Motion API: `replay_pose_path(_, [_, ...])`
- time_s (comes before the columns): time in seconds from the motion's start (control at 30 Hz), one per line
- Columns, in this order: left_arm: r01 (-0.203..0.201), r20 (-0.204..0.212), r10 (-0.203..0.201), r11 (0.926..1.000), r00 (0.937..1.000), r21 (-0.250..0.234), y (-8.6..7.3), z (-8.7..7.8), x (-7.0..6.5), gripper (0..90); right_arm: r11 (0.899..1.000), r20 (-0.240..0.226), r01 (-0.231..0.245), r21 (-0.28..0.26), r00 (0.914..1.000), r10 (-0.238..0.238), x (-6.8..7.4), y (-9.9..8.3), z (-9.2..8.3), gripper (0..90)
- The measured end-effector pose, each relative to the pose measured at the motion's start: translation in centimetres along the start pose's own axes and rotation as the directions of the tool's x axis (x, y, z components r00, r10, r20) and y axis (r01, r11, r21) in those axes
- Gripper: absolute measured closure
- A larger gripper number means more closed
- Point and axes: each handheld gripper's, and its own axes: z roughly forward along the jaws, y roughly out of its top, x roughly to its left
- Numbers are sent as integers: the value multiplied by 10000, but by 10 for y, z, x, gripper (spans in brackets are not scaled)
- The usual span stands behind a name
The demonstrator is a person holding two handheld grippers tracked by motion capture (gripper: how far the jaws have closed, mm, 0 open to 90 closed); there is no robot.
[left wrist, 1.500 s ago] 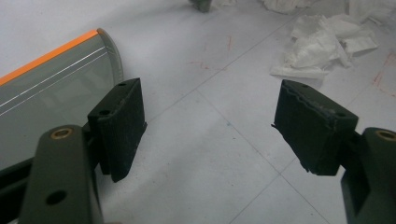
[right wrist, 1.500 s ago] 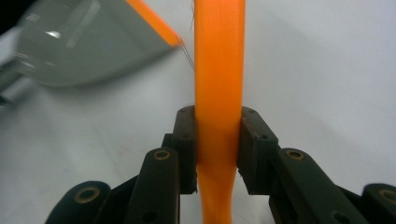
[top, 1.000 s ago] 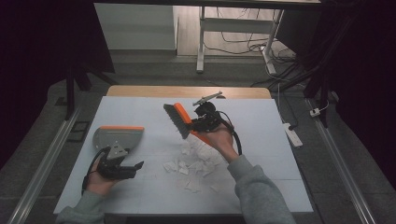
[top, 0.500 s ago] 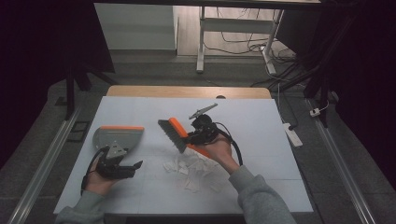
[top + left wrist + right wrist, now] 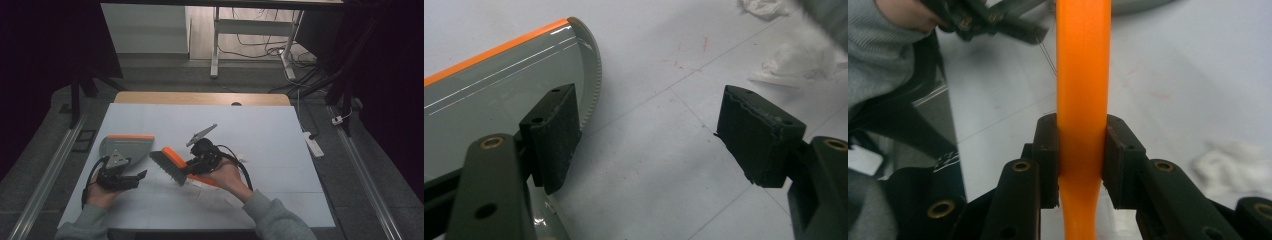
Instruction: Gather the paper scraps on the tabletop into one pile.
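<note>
Clamped from both sides by the right gripper [image 5: 1082,165], the flat orange plastic handle of a hand brush [image 5: 172,165] is held between the two black pads. On the high view, its grey bristles are seen pointing down at the white table [image 5: 260,130], just right of the grey plastic dustpan with an orange edge [image 5: 126,146]. Scraps of torn white paper [image 5: 796,57] are scattered nearby. Spread wide with nothing between its jaws, the left gripper [image 5: 141,175] is held low beside the dustpan.
</note>
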Motion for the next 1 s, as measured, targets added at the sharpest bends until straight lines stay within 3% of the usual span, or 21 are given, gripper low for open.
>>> replay_pose_path(0.17, [-43, -10, 43, 10000, 10000, 7, 0, 0, -1, 263, 9987, 101, -352, 357, 9993, 348, -5, -6, 22, 706])
replay_pose_path(0.27, [-106, -17, 106, 9999, 9999, 33, 0, 0, -2, 262, 9974, 907, -251, 681, 9957, 189, -14, -9, 22, 706])
replay_pose_path(0.33, [-160, 22, 160, 9999, 9999, 53, 1, 1, -3, 262, 9947, 1110, -829, 602, 9909, 758, -28, -14, 14, 706])
replay_pose_path(0.4, [-189, 43, 189, 9998, 9998, 84, 1, 2, -4, 262, 9938, 1761, -989, 500, 9804, 887, -41, -18, 3, 706])
replay_pose_path(0.5, [-207, 47, 207, 9997, 9998, 148, 1, 2, -4, 261, 9919, 2191, -1268, -73, 9676, 1253, -55, -21, -17, 706])
replay_pose_path(0.6, [-212, 37, 212, 9997, 9998, 154, 1, 2, -5, 261, 9908, 1960, -1137, -731, 9725, 1260, -52, -20, -38, 706])
replay_pose_path(0.73, [-247, 27, 247, 9995, 9997, 191, 1, 3, -6, 260, 9906, 1887, -753, -1139, 9773, 960, -39, -18, -59, 706])
replay_pose_path(0.9, [-293, 51, 292, 9994, 9996, 178, 2, 3, -7, 260, 9899, 1962, -519, -1319, 9775, 773, -34, -17, -78, 706])
replay_pose_path(1.0, [-278, 62, 277, 9995, 9996, 168, 2, 3, -7, 259, 9906, 1667, -531, -1259, 9832, 739, -31, -20, -81, 706])
